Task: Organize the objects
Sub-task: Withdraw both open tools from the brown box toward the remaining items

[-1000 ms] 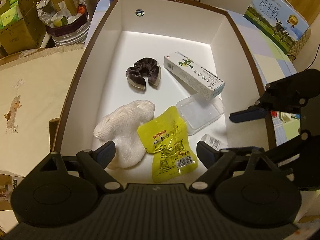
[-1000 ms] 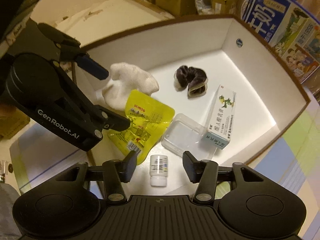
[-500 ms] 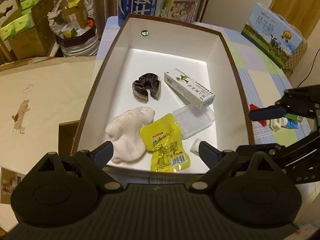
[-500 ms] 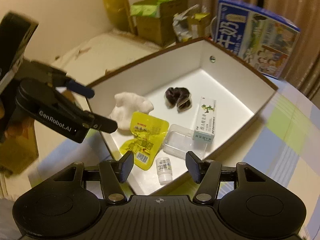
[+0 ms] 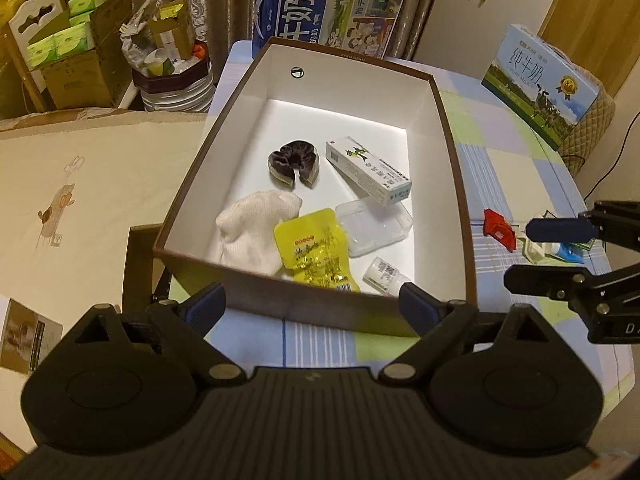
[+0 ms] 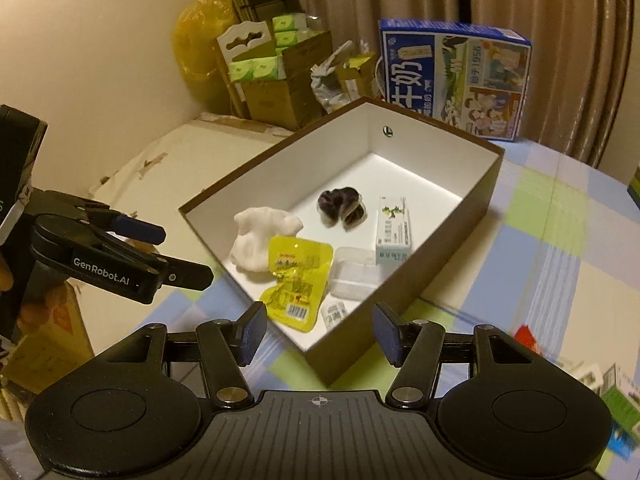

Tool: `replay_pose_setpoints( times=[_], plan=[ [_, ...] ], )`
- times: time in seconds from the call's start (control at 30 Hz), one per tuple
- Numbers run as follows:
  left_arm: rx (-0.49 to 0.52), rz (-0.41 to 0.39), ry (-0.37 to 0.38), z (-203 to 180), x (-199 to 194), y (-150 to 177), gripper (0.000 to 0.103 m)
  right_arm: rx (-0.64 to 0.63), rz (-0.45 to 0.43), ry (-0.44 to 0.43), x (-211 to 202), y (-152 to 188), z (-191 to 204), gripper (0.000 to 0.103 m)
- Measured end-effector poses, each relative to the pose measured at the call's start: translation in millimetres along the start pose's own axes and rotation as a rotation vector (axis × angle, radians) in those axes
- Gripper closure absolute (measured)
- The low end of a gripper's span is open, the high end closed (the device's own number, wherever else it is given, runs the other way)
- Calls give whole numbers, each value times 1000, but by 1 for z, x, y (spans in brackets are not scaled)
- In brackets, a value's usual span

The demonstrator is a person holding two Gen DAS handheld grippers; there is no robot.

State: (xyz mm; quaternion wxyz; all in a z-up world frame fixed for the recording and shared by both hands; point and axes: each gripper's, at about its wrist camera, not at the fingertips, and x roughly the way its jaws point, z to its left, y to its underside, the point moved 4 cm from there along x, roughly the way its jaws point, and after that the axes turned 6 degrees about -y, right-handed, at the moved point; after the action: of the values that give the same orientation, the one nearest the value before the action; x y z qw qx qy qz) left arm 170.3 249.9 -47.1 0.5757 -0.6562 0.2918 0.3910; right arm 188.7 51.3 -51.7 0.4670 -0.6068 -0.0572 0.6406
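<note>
A brown box with a white inside point(image 5: 452, 152) point(image 6: 476, 196) stands on the table. In it lie a white sock point(image 5: 256, 228), a yellow snack packet point(image 5: 312, 248), a clear plastic case point(image 5: 376, 224), a dark scrunchie point(image 5: 294, 162), a white-green carton point(image 5: 368, 170) and a small white bottle point(image 5: 382, 274). My left gripper point(image 5: 312, 306) is open and empty, above the box's near wall. My right gripper point(image 6: 318, 334) is open and empty, above the box's near corner; it also shows in the left wrist view point(image 5: 540, 252), to the right of the box.
A red wrapper point(image 5: 496, 228) and small white and blue items point(image 5: 560, 248) lie on the checked tablecloth right of the box. Milk cartons point(image 5: 328, 4) point(image 5: 540, 84) stand behind. Cardboard boxes and a bin point(image 5: 168, 72) stand at far left.
Both grippers have drawn back and up out of the box, open and empty. The small white bottle stays on the box floor near the front wall.
</note>
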Motion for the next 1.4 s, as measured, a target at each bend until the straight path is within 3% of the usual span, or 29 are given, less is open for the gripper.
replay_pose_setpoints(
  times=[0.63, 1.4],
  plan=[
    [46, 34, 26, -70, -18, 44, 12, 120, -4, 3, -54, 62, -18, 47],
    [155, 99, 90, -199, 8, 53, 12, 297, 17, 131, -120, 131, -120, 47]
  ],
)
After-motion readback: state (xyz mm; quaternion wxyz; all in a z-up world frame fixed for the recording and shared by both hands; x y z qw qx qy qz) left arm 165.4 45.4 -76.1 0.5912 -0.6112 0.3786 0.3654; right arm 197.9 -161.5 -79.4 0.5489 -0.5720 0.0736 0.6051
